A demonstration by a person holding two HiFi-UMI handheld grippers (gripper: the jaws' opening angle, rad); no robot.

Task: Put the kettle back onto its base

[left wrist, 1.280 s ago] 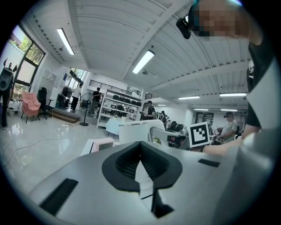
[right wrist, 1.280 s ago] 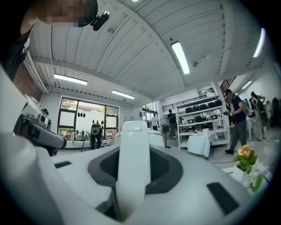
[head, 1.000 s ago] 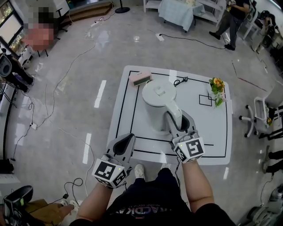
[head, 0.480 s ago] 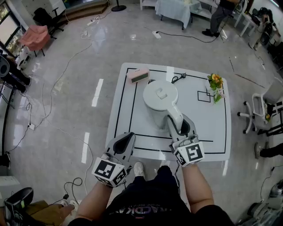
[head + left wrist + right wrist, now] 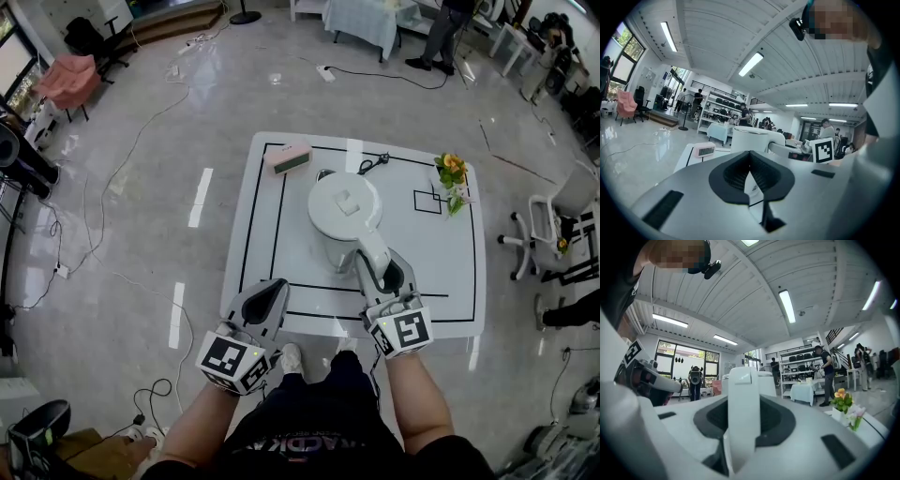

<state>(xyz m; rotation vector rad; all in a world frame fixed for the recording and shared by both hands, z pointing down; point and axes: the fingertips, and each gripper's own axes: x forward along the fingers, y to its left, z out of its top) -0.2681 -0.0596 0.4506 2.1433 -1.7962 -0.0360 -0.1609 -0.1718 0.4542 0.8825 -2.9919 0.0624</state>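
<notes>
White kettle (image 5: 345, 217) handle tight between right gripper (image 5: 388, 275) jaws; left gripper (image 5: 272, 292) jaws together, empty

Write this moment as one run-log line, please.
kettle: upright, middle of table | right tool: shut on its handle | left tool: shut, empty

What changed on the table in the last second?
The right gripper, holding the kettle by its handle, carried it slightly away from the pink clock, toward the near edge of the table. The left gripper stayed shut; clock and flowers didn't move.
</notes>
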